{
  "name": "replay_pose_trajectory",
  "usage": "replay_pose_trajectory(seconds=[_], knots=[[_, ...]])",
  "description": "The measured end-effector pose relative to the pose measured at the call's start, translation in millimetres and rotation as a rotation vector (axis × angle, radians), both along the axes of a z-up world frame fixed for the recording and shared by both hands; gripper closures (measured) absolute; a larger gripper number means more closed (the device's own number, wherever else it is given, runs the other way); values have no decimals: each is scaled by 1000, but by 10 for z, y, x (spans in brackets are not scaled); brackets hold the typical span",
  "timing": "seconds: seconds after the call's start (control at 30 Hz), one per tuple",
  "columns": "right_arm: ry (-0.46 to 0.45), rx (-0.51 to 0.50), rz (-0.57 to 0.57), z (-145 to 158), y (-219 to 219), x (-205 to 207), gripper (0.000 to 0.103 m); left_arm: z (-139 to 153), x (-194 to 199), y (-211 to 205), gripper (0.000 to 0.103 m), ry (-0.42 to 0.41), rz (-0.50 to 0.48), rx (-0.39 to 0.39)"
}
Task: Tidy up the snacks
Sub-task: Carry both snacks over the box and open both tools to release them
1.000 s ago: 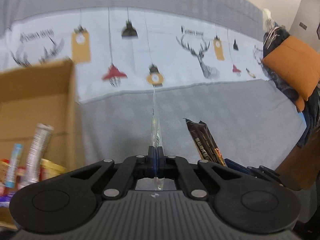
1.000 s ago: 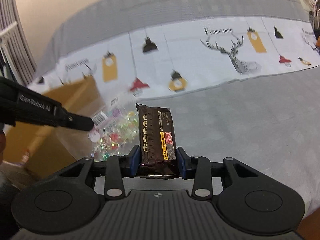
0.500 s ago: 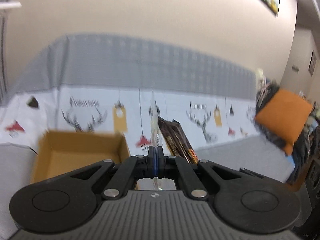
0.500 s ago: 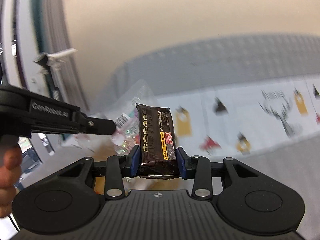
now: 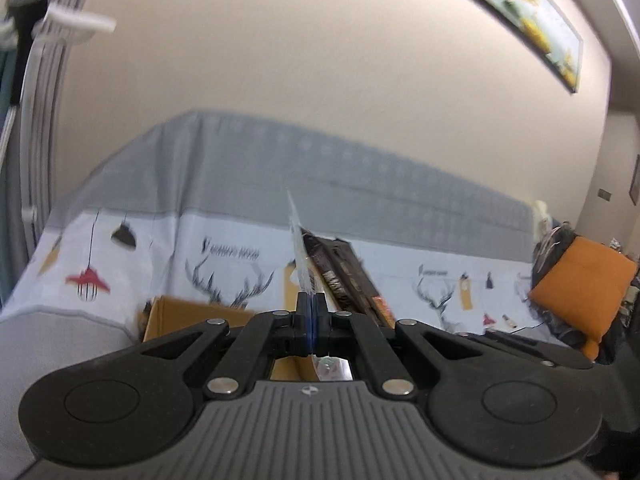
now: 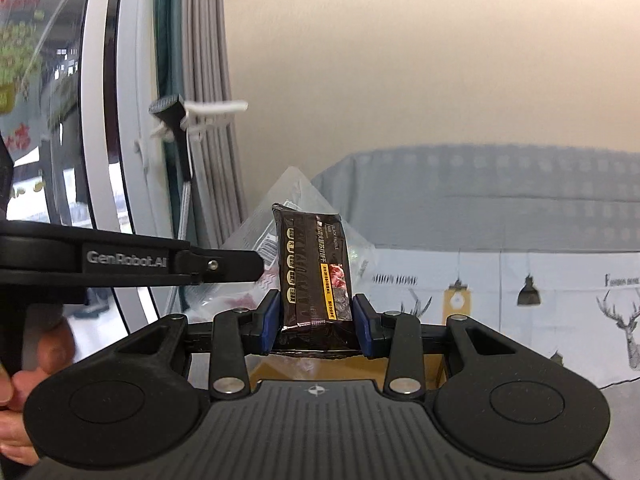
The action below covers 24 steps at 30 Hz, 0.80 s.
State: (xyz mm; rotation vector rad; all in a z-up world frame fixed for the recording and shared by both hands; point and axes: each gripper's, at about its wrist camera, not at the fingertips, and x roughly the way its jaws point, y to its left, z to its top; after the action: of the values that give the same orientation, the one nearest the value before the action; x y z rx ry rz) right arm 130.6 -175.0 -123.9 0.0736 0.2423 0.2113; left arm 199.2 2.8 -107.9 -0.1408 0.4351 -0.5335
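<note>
The left gripper (image 5: 311,304) is pressed together on the thin edge of a clear candy bag (image 5: 298,248), and the right gripper (image 6: 316,322) pinches a dark snack bar (image 6: 314,272) by its lower end; both snacks are in the air, above and in front of the cardboard box (image 5: 176,312). I think the bag could slip out, because only a narrow plastic rim is caught. The two packages are very close, so they could knock together and the bar could tilt in its grip.
</note>
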Motion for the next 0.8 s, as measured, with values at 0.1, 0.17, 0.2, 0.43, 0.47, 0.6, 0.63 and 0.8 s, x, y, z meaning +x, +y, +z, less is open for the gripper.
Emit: replay_pose_trajectory(seconds=[0.1,0.17,0.2,0.43,0.47,0.6,0.63,0.8], knots=[[65,-25,-8,-230,57,192,63,-356,287,61,103,84,-2,-8],[112,-38,-19,-409,82,325,63,-630,491,71,103,149,-12,-23],[142,-45,-26,-519,76,408,63,-777,572,65,103,177,-17,-22],[334,-56,-68,-1260,51,889,63,-1827,1096,45,103,397,18,59],[353,-55,-67,-1342,58,933,63,-1935,1124,70,103,411,26,69],[421,-58,-69,-1601,108,1081,63,-2117,1187,122,101,440,36,102],[435,-58,-77,-1648,119,1105,62,-2118,1182,136,99,444,41,108],[444,7,-135,-1625,55,1050,22,-1728,955,287,14,416,136,81]])
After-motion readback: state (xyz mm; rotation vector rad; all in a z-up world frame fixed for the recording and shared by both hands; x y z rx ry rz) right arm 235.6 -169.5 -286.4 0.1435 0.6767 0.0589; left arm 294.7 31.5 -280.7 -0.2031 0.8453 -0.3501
